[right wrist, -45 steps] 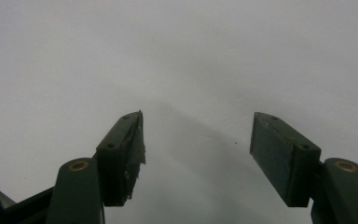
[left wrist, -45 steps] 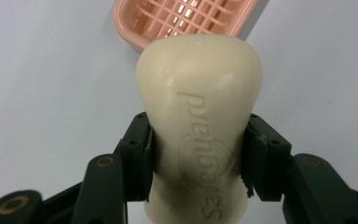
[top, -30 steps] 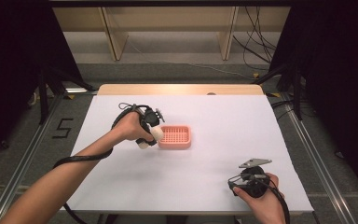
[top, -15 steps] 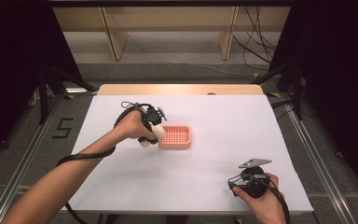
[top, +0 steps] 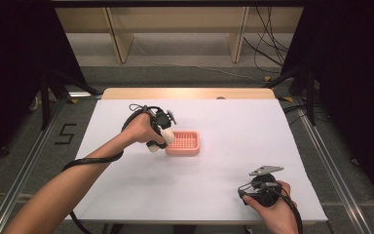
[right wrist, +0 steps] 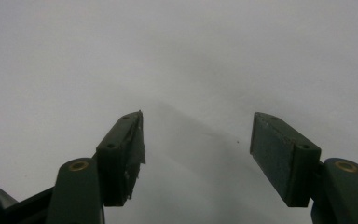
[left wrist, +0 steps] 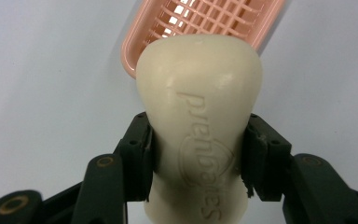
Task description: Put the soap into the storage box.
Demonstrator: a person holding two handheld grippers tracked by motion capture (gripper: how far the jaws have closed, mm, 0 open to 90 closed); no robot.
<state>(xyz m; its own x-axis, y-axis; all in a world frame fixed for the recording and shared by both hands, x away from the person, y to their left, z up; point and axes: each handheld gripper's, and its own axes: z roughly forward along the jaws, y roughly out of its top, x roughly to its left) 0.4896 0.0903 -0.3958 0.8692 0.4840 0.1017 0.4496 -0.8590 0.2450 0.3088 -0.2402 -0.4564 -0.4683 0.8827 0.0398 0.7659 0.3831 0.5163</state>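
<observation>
A cream bar of soap (left wrist: 200, 116) with embossed lettering is clamped between the two black jaws of my left gripper (left wrist: 198, 154), which press on its narrow waist. In the high view the left gripper (top: 161, 132) holds the soap (top: 167, 136) at the left edge of a pink slotted soap dish (top: 187, 143) that lies on the white table. The dish's pink grid (left wrist: 205, 18) shows just beyond the soap's far end. My right gripper (right wrist: 198, 144) stands open over bare white table, nothing between its jaws; it rests near the front right corner (top: 246, 192).
The white table (top: 233, 122) has a wooden strip along its far edge. Beyond it stand wooden shelf legs and loose cables on the floor. Metal rails run along both sides of the table. A cable trails from the left forearm.
The left gripper with the soap has shifted slightly toward the pink dish. The right gripper has stayed put.
</observation>
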